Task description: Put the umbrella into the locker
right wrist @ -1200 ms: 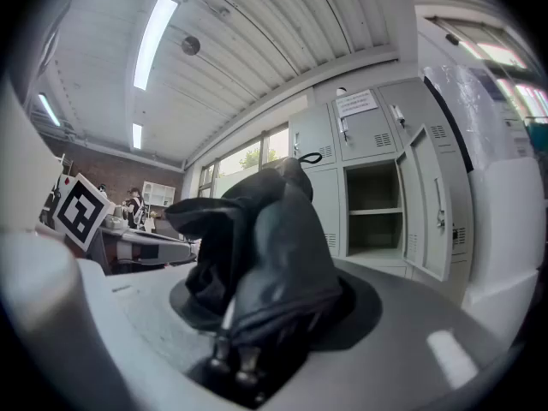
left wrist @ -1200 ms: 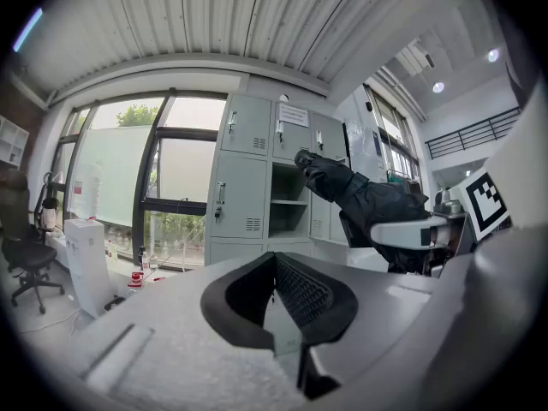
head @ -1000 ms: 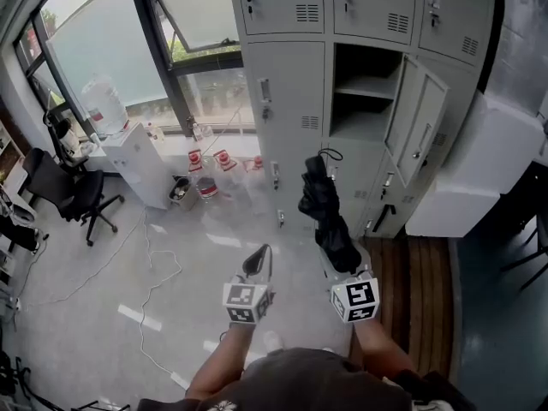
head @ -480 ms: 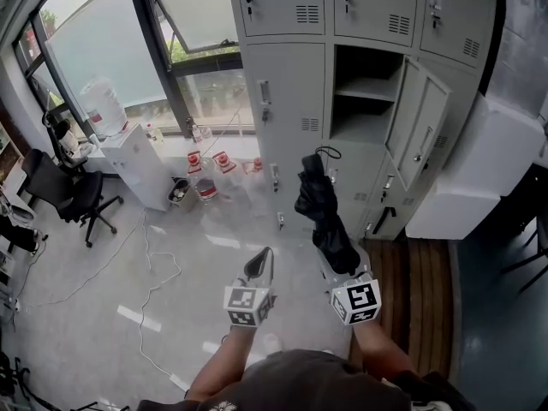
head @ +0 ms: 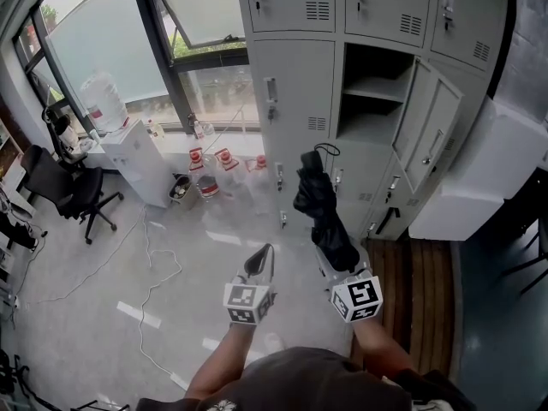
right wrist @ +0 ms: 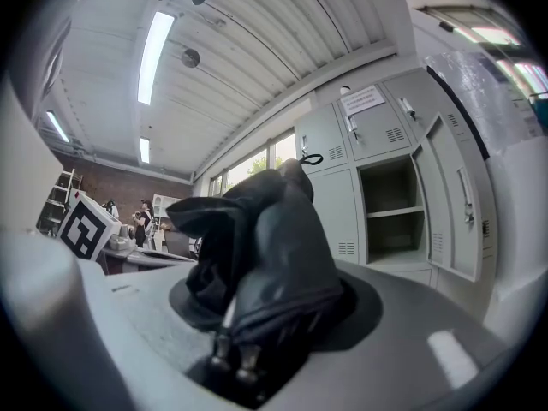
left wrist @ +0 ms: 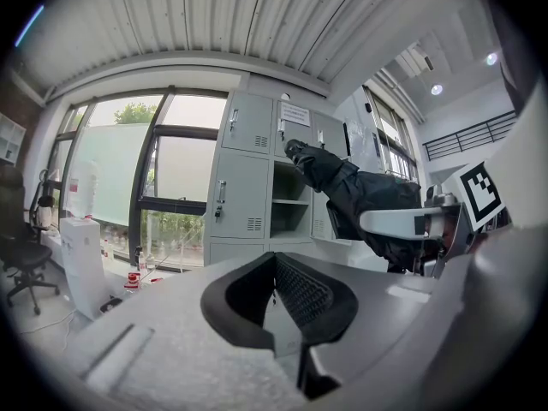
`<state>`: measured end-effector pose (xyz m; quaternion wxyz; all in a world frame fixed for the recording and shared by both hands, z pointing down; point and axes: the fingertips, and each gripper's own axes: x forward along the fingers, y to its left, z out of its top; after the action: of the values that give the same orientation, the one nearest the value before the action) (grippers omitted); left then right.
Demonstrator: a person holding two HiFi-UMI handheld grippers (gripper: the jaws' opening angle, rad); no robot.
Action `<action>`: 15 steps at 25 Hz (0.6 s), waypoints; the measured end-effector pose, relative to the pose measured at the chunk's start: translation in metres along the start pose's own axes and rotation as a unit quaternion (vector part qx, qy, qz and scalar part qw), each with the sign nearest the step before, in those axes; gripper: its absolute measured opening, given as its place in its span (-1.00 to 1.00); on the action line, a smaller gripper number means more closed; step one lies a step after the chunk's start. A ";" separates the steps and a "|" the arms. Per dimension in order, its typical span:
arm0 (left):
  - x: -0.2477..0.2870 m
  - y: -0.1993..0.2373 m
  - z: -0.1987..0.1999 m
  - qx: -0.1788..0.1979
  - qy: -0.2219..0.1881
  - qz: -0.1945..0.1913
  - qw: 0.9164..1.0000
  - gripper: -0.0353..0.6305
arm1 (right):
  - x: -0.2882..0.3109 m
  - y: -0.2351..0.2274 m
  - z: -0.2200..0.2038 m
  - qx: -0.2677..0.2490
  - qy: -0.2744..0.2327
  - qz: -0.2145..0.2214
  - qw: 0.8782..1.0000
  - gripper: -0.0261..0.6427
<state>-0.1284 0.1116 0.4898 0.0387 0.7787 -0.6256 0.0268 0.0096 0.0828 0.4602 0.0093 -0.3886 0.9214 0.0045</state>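
My left tool (head: 259,262) points level with its jaws drawn together on nothing. I take it that it is parked beside the right one to leave the way forward free. Beyond it and off to its left, water bottles (head: 224,163) stand on the floor against the window wall, well clear of any path I need.

My right tool (head: 336,257) is clamped on the folded black umbrella (head: 321,208). The jaws stand fairly wide because the bunched fabric fills them. The grip is at the rib-tip end, so the bundle rises up and ahead of the tool with its handle and wrist loop leading. I judge that lets the handle end enter first.

The open locker (head: 368,101) lies ahead of the right tool and above it, not yet reached. A shelf (head: 370,88) splits it, and the space below the shelf looks the roomier. To the left of the opening is a closed locker front (head: 291,101). To the tool's right the locker door (head: 432,135) is swung out towards me, and its free edge is what I would watch. The umbrella is long, so I expect it must go in lengthwise, between that edge and the closed front.
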 end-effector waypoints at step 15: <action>0.024 0.070 -0.011 0.007 0.002 -0.031 0.999 -0.88 | 0.063 0.025 -0.020 0.000 0.025 -0.022 0.999 -0.24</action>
<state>-0.1913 0.0744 0.5044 0.0356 0.7978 -0.6010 0.0318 -0.0523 0.0552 0.4791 -0.0139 -0.4089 0.9124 -0.0055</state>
